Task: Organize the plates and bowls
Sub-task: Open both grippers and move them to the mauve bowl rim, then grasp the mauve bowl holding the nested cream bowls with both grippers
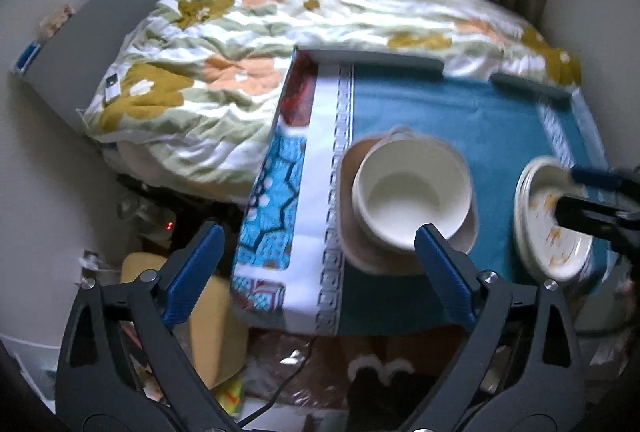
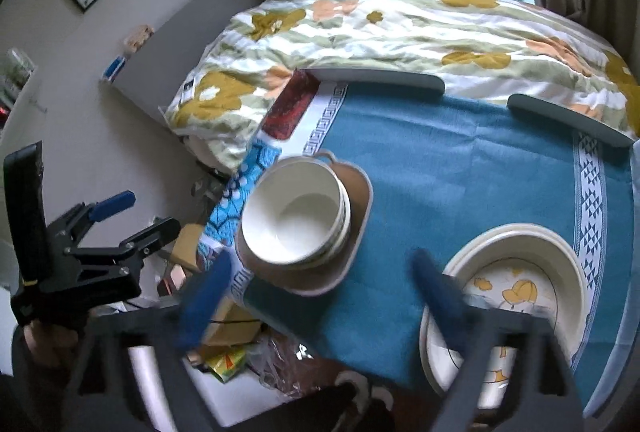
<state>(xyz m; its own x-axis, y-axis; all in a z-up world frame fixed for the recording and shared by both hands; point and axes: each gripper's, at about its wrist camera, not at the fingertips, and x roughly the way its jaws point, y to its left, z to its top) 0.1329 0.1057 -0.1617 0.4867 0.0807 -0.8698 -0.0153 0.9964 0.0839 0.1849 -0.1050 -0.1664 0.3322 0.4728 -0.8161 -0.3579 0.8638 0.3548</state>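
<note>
A stack of white round ceramic bowls [image 1: 412, 192] is seen nested on a beige rounded-square plate [image 1: 404, 252] on the teal tablecloth [image 1: 460, 112] of the table. A pile of cream round plates with yellow flower prints [image 2: 516, 284] lies well apart from it, toward the right edge.

The left gripper [image 1: 316, 244] is held above the near left table edge with its blue-padded jaws spread wide and nothing between them; the bowl stack lies ahead and to its right, just beyond the right finger. The right gripper [image 2: 320, 272] is likewise wide open and empty, the plate pile lying under its right finger and the bowl stack ahead to its left.

Both piles appear sorted already. Should either need adjusting, the bowls are judged nearer the left hand, the plates nearer the right.
</note>
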